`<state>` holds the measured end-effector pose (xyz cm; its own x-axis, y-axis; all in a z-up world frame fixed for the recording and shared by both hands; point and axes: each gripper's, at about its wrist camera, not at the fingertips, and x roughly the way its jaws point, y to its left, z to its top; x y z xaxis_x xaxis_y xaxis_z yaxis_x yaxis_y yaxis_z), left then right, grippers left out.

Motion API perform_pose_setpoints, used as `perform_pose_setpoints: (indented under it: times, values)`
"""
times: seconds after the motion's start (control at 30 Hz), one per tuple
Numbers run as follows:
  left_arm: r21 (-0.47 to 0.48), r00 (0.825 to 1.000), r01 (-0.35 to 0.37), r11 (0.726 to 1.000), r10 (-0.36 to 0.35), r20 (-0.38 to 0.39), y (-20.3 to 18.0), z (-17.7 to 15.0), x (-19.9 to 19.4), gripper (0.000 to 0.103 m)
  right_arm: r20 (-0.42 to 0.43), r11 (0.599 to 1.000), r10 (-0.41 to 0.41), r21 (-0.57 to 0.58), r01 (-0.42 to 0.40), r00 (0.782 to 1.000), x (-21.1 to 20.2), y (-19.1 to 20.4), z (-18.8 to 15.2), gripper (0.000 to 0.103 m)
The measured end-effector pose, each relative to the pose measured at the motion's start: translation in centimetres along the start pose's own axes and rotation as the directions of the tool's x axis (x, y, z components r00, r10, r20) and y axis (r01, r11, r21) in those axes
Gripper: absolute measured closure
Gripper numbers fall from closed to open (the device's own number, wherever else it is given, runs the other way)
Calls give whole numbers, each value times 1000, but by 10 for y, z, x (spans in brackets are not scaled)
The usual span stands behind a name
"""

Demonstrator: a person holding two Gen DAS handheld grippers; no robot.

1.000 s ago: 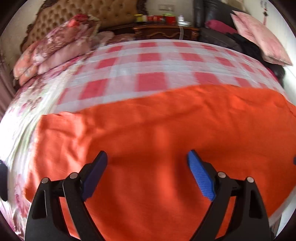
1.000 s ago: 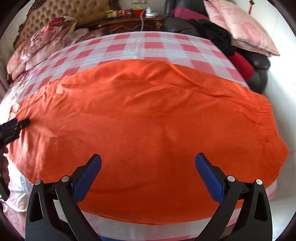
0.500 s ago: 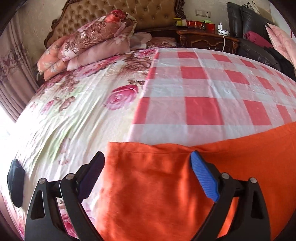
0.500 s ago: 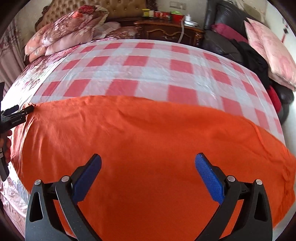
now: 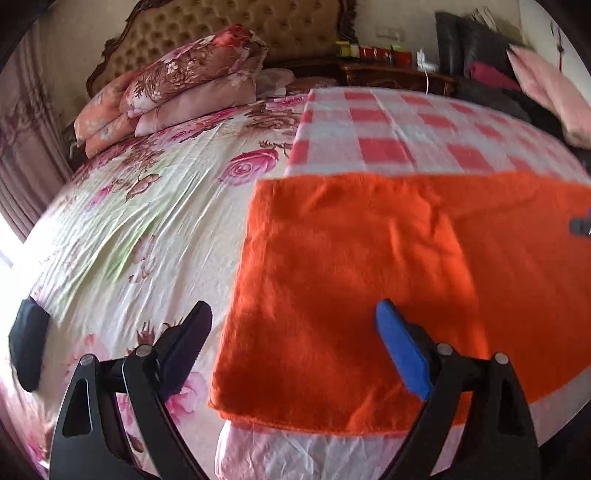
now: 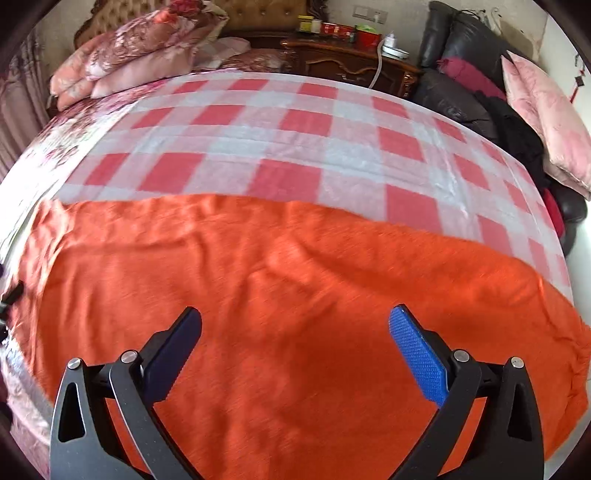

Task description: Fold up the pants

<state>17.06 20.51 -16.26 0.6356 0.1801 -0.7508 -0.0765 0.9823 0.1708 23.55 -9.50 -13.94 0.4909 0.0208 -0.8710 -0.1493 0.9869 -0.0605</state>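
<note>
Orange pants [image 5: 369,266] lie flat across the near side of the bed, with their left hem end in the left wrist view. My left gripper [image 5: 291,328] hovers open above that hem end, its left finger over the floral sheet and its right finger over the orange cloth. In the right wrist view the pants [image 6: 295,288] fill the lower half, wrinkled in the middle, with the gathered waistband at the far right edge. My right gripper [image 6: 295,332] hangs open above the middle of the pants, nothing between its fingers.
A red-and-white checked cloth [image 6: 295,129] covers the bed beyond the pants. Folded floral quilts [image 5: 177,85] lie by the tufted headboard [image 5: 229,22]. A dark wooden nightstand [image 6: 347,55] with jars, a black sofa [image 6: 461,74] and pink pillows [image 6: 546,114] stand at right. A dark object [image 5: 27,347] sits at the left edge.
My left gripper has swung left from the middle of the pants to their hem end, then pulled back so more of the hem shows. My right gripper view shifted slightly; both stay open.
</note>
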Motion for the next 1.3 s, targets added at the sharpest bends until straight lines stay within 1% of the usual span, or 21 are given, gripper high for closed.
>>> perform_pose_setpoints:
  times: [0.07,0.13,0.23,0.33,0.4,0.43,0.47,0.53,0.6,0.67,0.7,0.73,0.8,0.87,0.9,0.97,1.0,1.07,1.17,1.27,1.3]
  values:
    - [-57,999,-21,998,19,-25,14,-3,3,11,3,999,30,-26,-30,1000,-10,16,-7,5]
    - [-83,997,-71,994,68,-33,33,-7,6,11,10,997,55,-48,-55,998,-22,31,-15,5]
    - [-155,997,-63,986,54,-62,64,-15,8,11,25,995,76,-71,-74,997,-32,48,-24,5]
    - [-242,997,-35,970,16,-78,88,-22,1,13,20,994,44,-102,-42,999,-29,60,-31,5]
    - [-328,995,40,944,-68,-75,102,-32,-5,22,-4,995,16,-100,-17,1000,-20,62,-36,5]
    - [-378,987,116,918,-148,-58,110,-37,-8,33,-27,995,12,-101,-14,1000,-14,62,-38,5]
    - [-428,974,188,884,-225,-36,116,-43,-9,42,-46,995,18,-96,-22,999,-9,62,-41,5]
    - [-524,941,289,801,-337,4,129,-55,-7,48,-37,997,47,-54,-49,998,-8,56,-45,5]
    - [-602,899,376,705,-435,52,141,-65,-2,50,-42,997,61,-45,-63,997,-5,54,-44,5]
    - [-657,856,442,610,-506,105,149,-72,4,54,-36,997,57,-57,-59,998,-5,55,-45,5]
    - [-670,840,464,579,-528,126,150,-73,6,54,-35,997,60,-53,-61,998,-4,55,-46,5]
    - [-677,828,478,560,-544,134,150,-74,9,54,-36,997,62,-50,-64,997,-4,54,-46,5]
    - [-672,808,492,553,-577,116,143,-70,15,57,-41,997,62,-52,-64,997,-5,54,-46,5]
    - [-655,798,498,569,-596,89,134,-67,18,70,-49,997,57,-56,-60,997,-7,54,-46,5]
    - [-646,787,512,566,-610,89,132,-66,19,75,-49,997,47,-58,-50,998,-8,53,-46,5]
    - [-628,797,503,594,-600,71,129,-63,18,80,-39,998,22,-62,-24,999,-12,52,-49,5]
    - [-622,797,505,598,-599,71,129,-63,17,82,-36,998,15,-61,-17,999,-12,51,-49,5]
    - [-612,796,517,598,-599,87,132,-61,15,91,-41,998,28,-50,-30,999,-10,49,-49,5]
    - [-598,797,522,609,-597,89,134,-60,14,93,-39,998,25,-52,-27,999,-10,52,-48,5]
    - [-620,796,522,586,-595,106,141,-62,17,93,-40,998,26,-53,-28,999,-9,56,-46,5]
    - [-625,800,517,585,-590,110,145,-62,17,93,-43,998,35,-53,-37,998,-8,58,-46,5]
